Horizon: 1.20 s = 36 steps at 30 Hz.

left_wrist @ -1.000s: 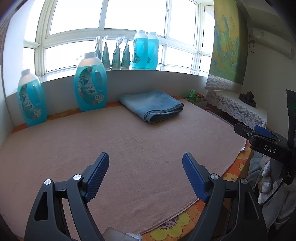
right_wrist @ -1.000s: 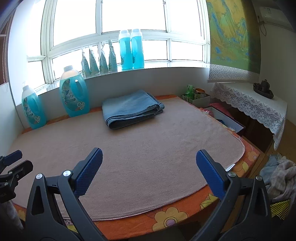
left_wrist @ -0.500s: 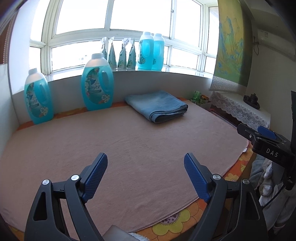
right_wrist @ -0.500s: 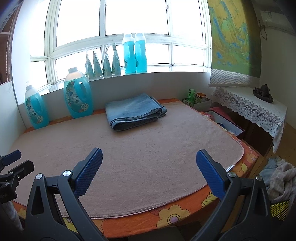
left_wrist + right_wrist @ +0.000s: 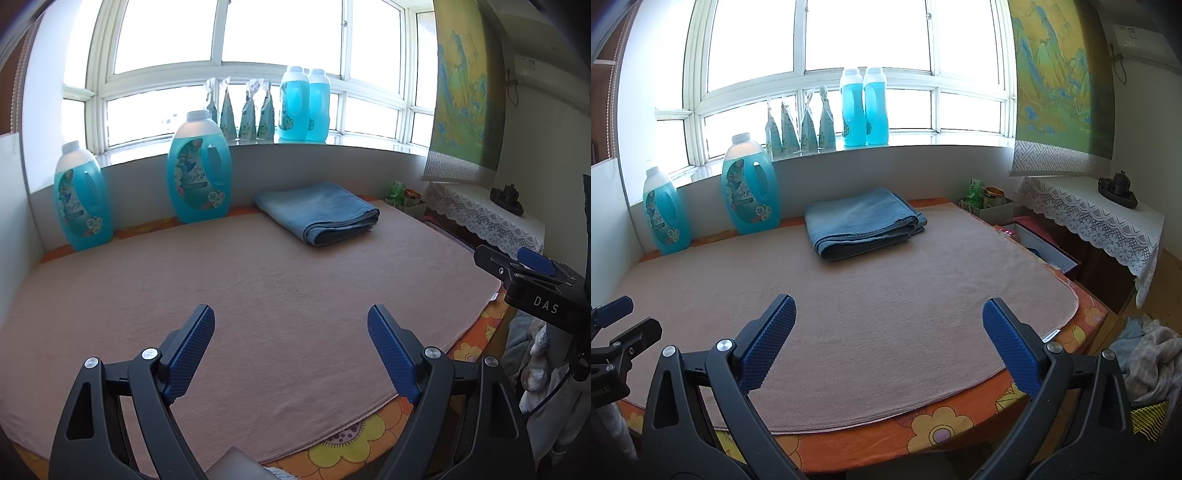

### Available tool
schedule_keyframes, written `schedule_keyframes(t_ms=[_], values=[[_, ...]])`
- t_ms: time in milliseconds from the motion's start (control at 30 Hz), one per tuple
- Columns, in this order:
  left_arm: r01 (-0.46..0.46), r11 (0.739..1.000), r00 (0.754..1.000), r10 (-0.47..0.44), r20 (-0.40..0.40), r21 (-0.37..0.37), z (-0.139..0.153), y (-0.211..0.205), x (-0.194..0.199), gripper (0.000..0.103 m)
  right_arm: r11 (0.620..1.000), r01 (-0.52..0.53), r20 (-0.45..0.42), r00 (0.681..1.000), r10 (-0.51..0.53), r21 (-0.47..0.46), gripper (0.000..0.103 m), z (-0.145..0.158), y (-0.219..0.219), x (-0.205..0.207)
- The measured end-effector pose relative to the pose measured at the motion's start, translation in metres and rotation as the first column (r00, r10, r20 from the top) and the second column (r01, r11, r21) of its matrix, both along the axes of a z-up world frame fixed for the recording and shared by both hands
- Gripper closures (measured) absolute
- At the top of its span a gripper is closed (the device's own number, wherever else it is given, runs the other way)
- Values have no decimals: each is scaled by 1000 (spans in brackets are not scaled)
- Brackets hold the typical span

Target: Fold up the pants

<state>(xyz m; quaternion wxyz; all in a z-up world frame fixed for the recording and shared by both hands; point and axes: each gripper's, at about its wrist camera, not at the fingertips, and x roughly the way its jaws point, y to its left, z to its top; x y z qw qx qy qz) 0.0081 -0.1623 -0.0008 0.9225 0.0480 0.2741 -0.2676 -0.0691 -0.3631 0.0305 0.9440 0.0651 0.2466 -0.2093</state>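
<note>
A pair of blue denim pants (image 5: 317,212) (image 5: 862,221) lies folded into a neat stack at the far side of the pink mat (image 5: 258,288) (image 5: 886,295), near the wall under the window. My left gripper (image 5: 291,328) hovers open over the mat's near edge, nothing between its blue pads. My right gripper (image 5: 888,319) is also open and empty above the near edge. Both are well short of the pants. The right gripper's side shows at the right of the left wrist view (image 5: 532,277), and the left gripper's fingers (image 5: 613,321) peek in at the left of the right wrist view.
Two large blue detergent bottles (image 5: 199,170) (image 5: 81,199) stand against the back wall left of the pants. More bottles and pouches (image 5: 864,107) line the windowsill. A lace-covered side table (image 5: 1100,218) and boxes (image 5: 1034,247) stand right; a heap of clothes (image 5: 1145,354) lies at the lower right.
Both views have tilted slightly so the pants and bottles sit a little lower in frame. The grippers stay open and empty; the pants have not moved.
</note>
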Motion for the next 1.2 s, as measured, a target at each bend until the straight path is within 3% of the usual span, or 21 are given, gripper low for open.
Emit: schedule_keyframes(t_ms=[1200], values=[[-21,1000,1000,21,13,-3,-1,0,-3,18,999,-41,-16,999,41,1,0,-7,-4,5]])
